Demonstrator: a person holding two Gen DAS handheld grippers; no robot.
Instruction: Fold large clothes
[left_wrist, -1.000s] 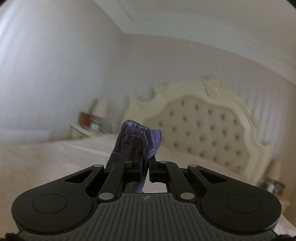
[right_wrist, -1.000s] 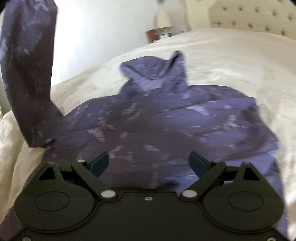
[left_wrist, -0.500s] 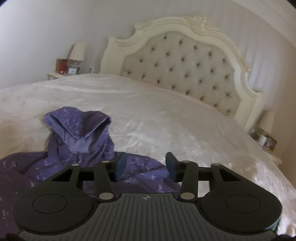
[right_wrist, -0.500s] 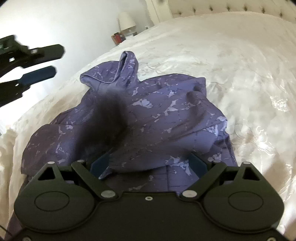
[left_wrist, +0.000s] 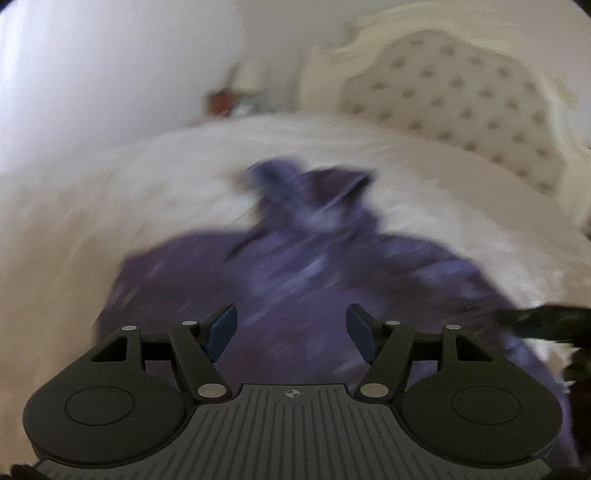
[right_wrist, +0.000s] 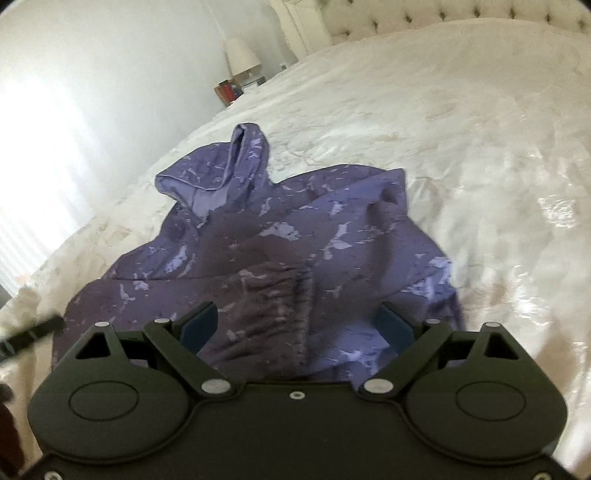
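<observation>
A purple patterned hoodie (right_wrist: 295, 229) lies on the white bed (right_wrist: 461, 122), hood (right_wrist: 225, 181) pointing toward the headboard. A sleeve with a ribbed cuff (right_wrist: 273, 291) lies folded across its body. My right gripper (right_wrist: 295, 325) is open and empty, just above the hoodie's near part. In the left wrist view the hoodie (left_wrist: 306, 266) is motion-blurred. My left gripper (left_wrist: 291, 328) is open and empty above its lower part. The right gripper's finger (left_wrist: 546, 317) shows at the right edge there.
A tufted cream headboard (left_wrist: 461, 96) stands at the far end of the bed. A nightstand with a lamp (right_wrist: 242, 59) and small items (right_wrist: 229, 90) sits by the far left corner. White bedding (left_wrist: 66, 236) spreads around the hoodie.
My left gripper let go of the sleeve it held up, opened, and swung down over the hoodie. The sleeve now lies across the hoodie's body. The right gripper stayed open.
</observation>
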